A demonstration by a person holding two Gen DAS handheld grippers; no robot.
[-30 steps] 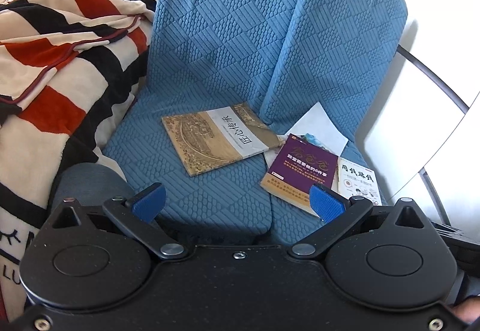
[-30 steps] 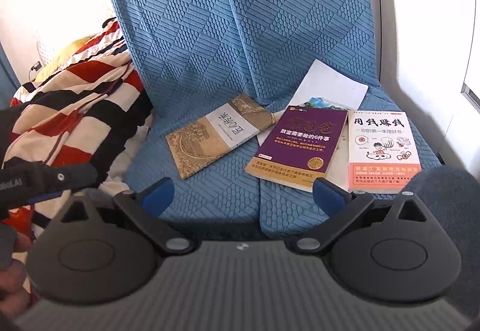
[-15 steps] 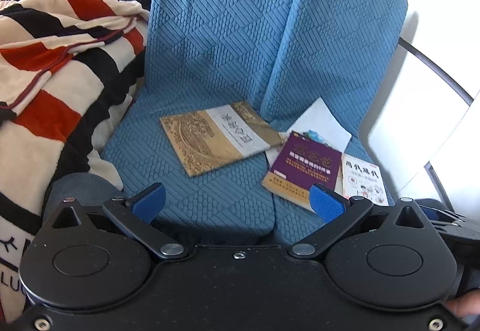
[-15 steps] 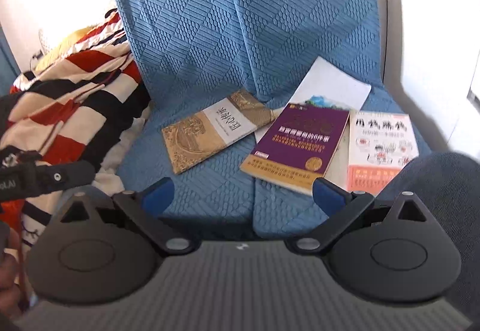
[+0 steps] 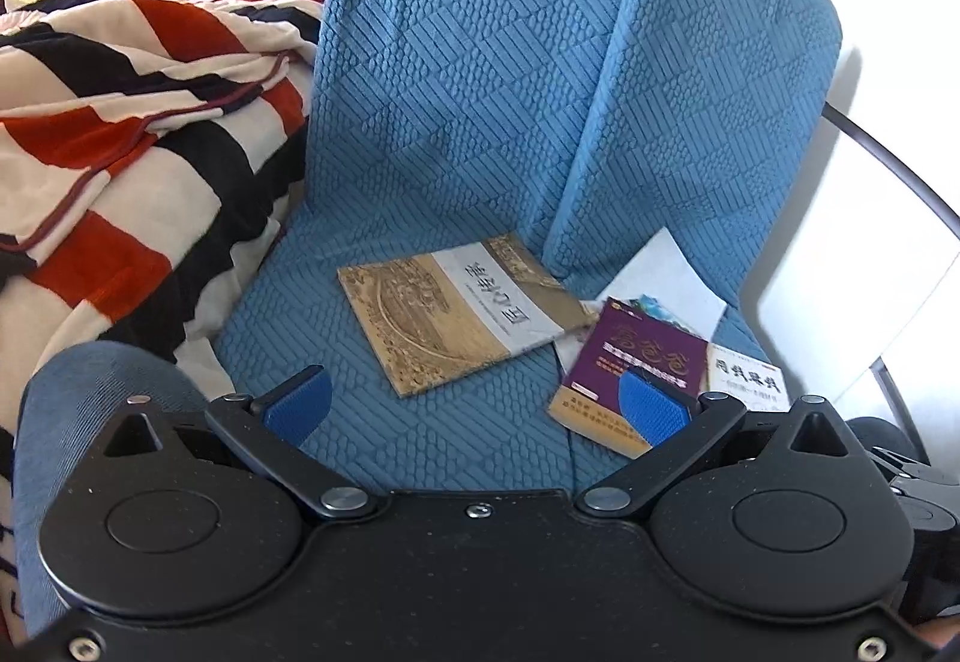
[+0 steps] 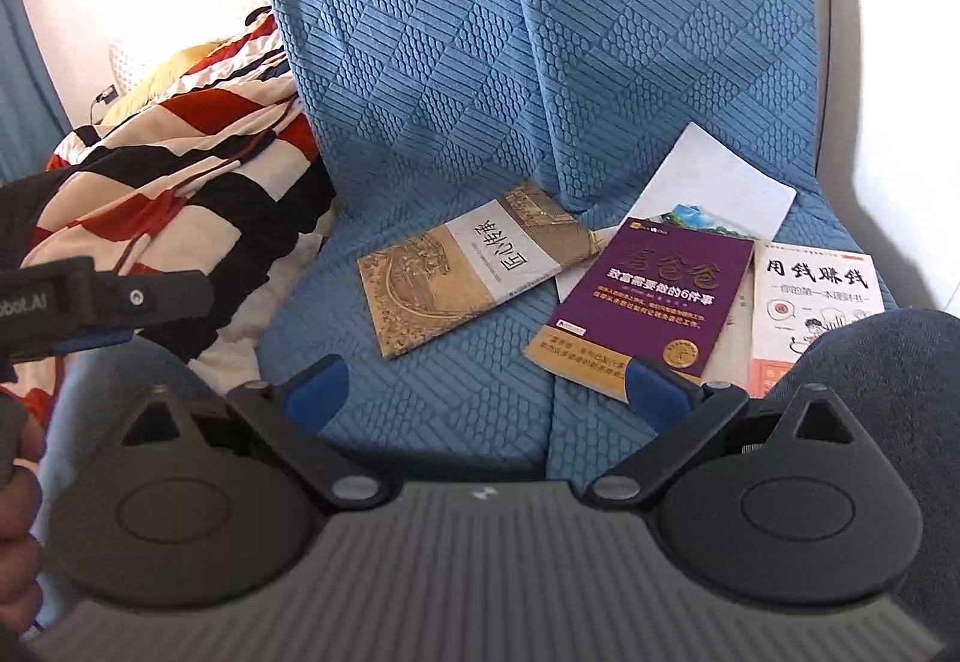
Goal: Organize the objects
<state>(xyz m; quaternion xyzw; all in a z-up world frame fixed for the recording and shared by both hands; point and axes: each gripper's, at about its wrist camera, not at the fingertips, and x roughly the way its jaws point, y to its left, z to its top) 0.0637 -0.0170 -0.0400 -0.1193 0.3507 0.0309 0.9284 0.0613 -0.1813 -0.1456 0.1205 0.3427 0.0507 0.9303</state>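
Several books lie on a blue quilted seat (image 5: 336,302) (image 6: 456,386). A brown-gold book (image 5: 456,311) (image 6: 474,266) rests near the middle. To its right a purple book (image 5: 636,356) (image 6: 654,296) overlaps a white sheet (image 5: 660,272) (image 6: 714,182) and a picture booklet. Farthest right is a white-and-orange book (image 5: 744,377) (image 6: 810,296). My left gripper (image 5: 474,407) hovers open in front of the seat's edge, its right pad over the purple book. My right gripper (image 6: 486,392) is open too, holding nothing.
A red, black and cream striped blanket (image 5: 120,152) (image 6: 180,188) is heaped left of the seat. Two blue backrest cushions (image 5: 480,62) (image 6: 540,32) rise behind the books. A person's knees in blue fabric (image 5: 102,392) (image 6: 870,356) sit close in front. A dark metal rail (image 5: 888,164) curves at right.
Both grippers drifted slightly nearer the seat, so the books look larger in both views. The books lie where they were, and both grippers stayed open.
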